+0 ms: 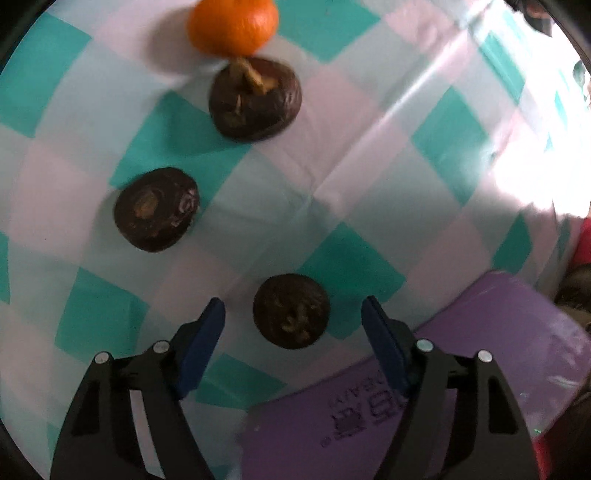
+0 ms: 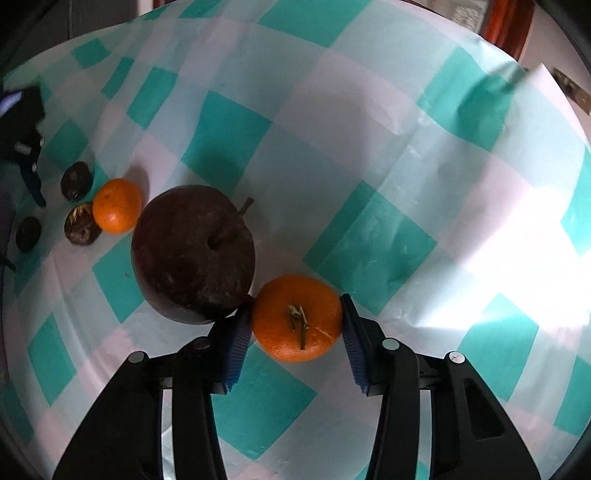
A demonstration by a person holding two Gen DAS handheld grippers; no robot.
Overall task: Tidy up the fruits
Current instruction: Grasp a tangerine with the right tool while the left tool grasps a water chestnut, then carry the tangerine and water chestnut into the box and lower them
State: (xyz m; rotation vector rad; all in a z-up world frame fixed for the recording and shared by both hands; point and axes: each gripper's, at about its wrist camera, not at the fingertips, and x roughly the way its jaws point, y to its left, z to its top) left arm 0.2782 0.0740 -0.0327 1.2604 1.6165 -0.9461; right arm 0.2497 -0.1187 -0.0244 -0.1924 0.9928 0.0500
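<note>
left wrist view: looking steeply down on the teal-and-white checked cloth [image 1: 369, 177]
left gripper [image 1: 293, 314]: jaws apart, blue pads either side of the nearest dark round fruit [image 1: 291, 311] but clear of it, so nothing is gripped
other dark fruits: one at 10 o'clock from that one [image 1: 157, 209], and a stemmed one [image 1: 255, 99] up at 12 o'clock
far tangerine [image 1: 232, 26]: at the top edge, just touching the stemmed dark fruit
purple mat [image 1: 480, 350]: at 4 o'clock, partly under the right finger

right wrist view: same cloth, seen from the other side
right gripper [image 2: 295, 321]: clamped on a tangerine [image 2: 297, 317], stem end facing up, both blue pads pressing its sides
big dark apple [image 2: 194, 254]: at 10 o'clock from the held tangerine, right against the left pad
small tangerine [image 2: 117, 205]: further out at 10 o'clock, just beside the apple
three small dark fruits: clustered near 9 o'clock at the left edge, the nearest [image 2: 82, 223] touching the small tangerine
left edge: the other gripper pokes in beside that cluster
</note>
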